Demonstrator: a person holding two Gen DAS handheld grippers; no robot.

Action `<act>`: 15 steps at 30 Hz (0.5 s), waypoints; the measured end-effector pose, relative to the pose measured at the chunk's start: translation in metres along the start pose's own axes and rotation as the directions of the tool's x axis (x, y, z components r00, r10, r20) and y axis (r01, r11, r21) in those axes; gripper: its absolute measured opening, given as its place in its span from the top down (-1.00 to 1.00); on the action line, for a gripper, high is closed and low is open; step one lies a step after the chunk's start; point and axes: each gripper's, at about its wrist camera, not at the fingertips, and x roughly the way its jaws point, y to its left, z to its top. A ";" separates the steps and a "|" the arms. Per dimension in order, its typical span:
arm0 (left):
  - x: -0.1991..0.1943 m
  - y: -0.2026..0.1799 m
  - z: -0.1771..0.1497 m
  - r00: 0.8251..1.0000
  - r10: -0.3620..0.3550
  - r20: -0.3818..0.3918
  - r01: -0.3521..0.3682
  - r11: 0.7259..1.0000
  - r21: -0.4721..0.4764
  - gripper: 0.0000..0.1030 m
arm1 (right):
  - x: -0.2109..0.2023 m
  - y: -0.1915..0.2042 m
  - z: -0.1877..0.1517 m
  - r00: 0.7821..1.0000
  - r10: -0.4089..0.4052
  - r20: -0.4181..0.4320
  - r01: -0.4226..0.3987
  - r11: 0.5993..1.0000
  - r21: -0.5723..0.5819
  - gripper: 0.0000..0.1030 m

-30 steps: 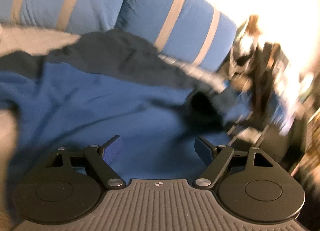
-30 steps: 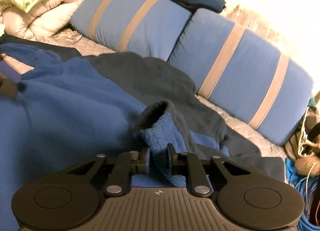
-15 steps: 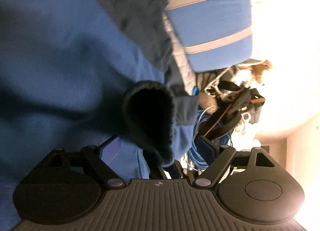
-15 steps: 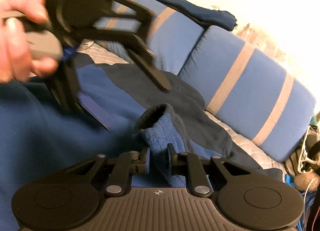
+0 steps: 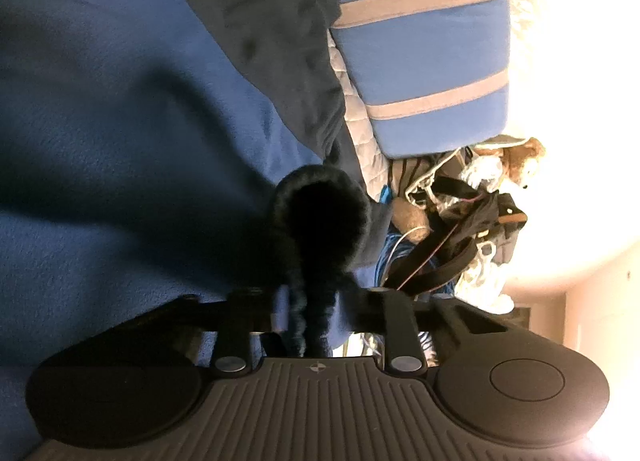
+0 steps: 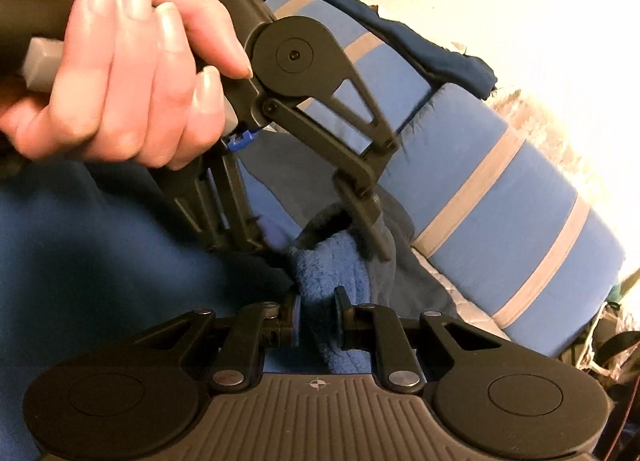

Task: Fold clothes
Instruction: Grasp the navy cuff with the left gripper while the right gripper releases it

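A blue fleece jacket [image 5: 120, 121] with dark grey panels lies spread over the bed. Its sleeve cuff [image 5: 320, 213] stands up as a dark round opening. My left gripper [image 5: 314, 313] is closing its jaws, and the pads pinch the cuff's edge between them. In the right wrist view a person's hand [image 6: 120, 69] holds the left gripper [image 6: 320, 249], which straddles the cuff [image 6: 332, 261] from above. My right gripper [image 6: 318, 325] is shut on the lighter blue fleece of the same sleeve, just below the cuff.
Two blue pillows with tan stripes [image 6: 500, 201] lean along the far side of the bed, with a dark blue garment [image 6: 420, 49] on top. A quilted cover [image 5: 360, 133] shows beside the jacket. Cables, straps and bags [image 5: 448, 229] are piled past the bed's edge.
The left gripper swung in over the sleeve, rolled, and its jaws went from wide open to pinched on the cuff. The right gripper kept its hold and shifted slightly.
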 end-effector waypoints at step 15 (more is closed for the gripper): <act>-0.021 -0.046 -0.001 0.952 -0.301 0.056 0.298 0.953 0.056 0.73 | 0.013 -0.063 -0.045 0.938 -0.344 -0.052 0.345 0.902 0.258 -0.90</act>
